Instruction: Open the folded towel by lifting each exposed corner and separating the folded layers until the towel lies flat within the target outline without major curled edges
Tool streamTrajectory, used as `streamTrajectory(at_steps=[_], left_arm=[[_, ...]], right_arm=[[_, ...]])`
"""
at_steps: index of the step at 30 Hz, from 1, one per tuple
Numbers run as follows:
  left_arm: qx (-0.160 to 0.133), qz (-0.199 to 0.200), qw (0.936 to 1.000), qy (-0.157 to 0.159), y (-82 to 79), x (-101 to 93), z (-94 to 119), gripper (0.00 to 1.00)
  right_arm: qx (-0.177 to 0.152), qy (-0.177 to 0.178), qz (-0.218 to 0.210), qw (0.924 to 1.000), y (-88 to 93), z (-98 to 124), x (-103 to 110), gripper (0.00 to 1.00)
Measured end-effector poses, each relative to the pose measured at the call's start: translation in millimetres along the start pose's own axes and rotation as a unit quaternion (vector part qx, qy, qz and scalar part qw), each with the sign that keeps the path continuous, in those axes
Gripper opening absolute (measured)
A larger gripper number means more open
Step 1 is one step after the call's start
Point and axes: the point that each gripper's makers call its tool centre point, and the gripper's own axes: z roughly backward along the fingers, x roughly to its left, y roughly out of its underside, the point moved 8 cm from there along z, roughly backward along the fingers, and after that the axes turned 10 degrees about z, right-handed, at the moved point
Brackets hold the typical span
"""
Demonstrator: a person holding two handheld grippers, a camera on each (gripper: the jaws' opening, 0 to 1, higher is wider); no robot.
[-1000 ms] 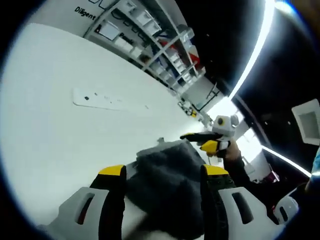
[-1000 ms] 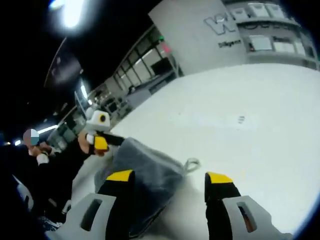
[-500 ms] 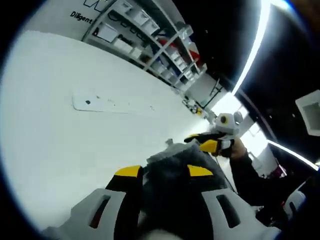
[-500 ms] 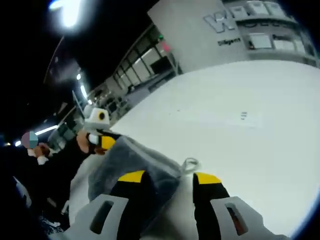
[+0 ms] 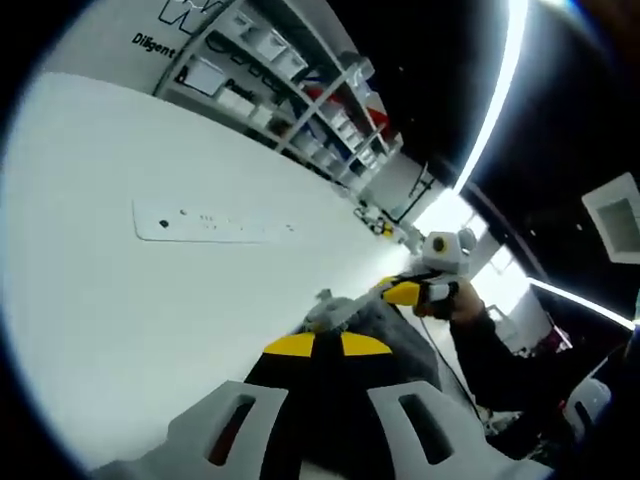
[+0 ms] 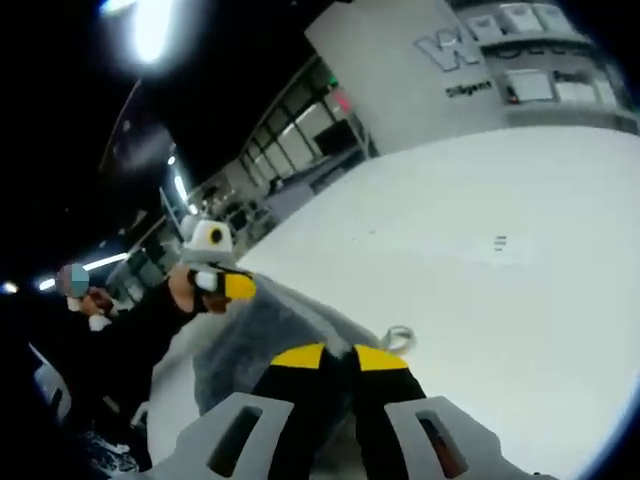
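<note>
A dark grey towel [image 5: 400, 335] lies folded on the white table [image 5: 150, 300]; its small hanging loop [image 5: 322, 300] sticks out at one corner. In the left gripper view my left gripper [image 5: 327, 345] is shut on the towel's near edge, yellow tips together. The right gripper [image 5: 415, 292] comes in from the right, held by a hand, at the towel's far side. In the right gripper view my right gripper [image 6: 340, 357] is shut on the towel [image 6: 250, 335] beside the loop [image 6: 400, 338]. The left gripper [image 6: 225, 285] shows at the towel's far edge.
A flat white strip [image 5: 210, 222] lies on the table beyond the towel. Shelves with bins [image 5: 290, 90] stand at the table's far end. A person in a black sleeve [image 6: 130, 330] is at the left of the right gripper view. Bare white table [image 6: 500, 300] spreads around the towel.
Both grippers went from open around the towel's edge to shut on it. Both views shifted slightly as the hands moved in.
</note>
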Motion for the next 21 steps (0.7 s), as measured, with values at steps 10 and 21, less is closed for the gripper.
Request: streamTrajectory(at_steps=[10, 21], left_arm=[[-0.013, -0.033, 0.9992, 0.021, 0.6, -14.6, 9.0, 0.03], [-0.018, -0.048, 0.9982, 0.030, -9.9, -30.2, 18.7, 0.02]], right_arm=[[-0.023, -0.010, 0.028, 0.9993, -2.2, 10.7, 10.7, 0.02], [-0.048, -0.019, 0.042, 0.9978, -12.7, 23.9, 23.4, 0.01]])
